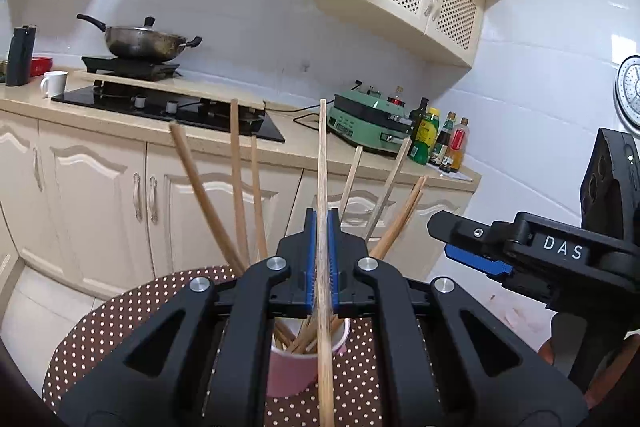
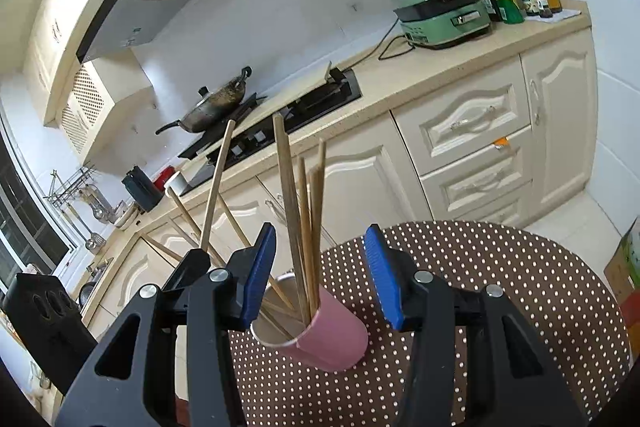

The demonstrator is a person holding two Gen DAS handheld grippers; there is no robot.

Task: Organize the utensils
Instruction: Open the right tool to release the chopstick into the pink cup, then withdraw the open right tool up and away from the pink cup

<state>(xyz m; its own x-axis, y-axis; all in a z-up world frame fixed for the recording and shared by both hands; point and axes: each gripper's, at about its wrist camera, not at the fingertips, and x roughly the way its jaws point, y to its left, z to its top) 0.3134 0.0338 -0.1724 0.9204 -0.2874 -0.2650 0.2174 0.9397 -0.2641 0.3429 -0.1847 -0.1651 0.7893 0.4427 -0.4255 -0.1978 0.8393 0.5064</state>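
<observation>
A pink paper cup (image 2: 320, 335) stands on the polka-dot table (image 2: 500, 287) and holds several wooden chopsticks (image 2: 308, 227) that fan upward. It also shows in the left wrist view (image 1: 296, 367), partly hidden behind my left gripper. My left gripper (image 1: 322, 223) is shut on one wooden chopstick (image 1: 322, 155), held upright above the cup. My right gripper (image 2: 320, 259) is open and empty, its blue pads (image 2: 380, 275) on either side of the cup. It shows at the right of the left wrist view (image 1: 480, 259).
A kitchen counter (image 1: 304, 143) runs behind, with a hob and wok (image 1: 144, 43), a white mug (image 1: 54, 83), a green appliance (image 1: 372, 123) and several bottles (image 1: 440, 143). Cream cabinets (image 2: 472, 155) stand below it. A cardboard box (image 2: 624, 267) sits at the far right.
</observation>
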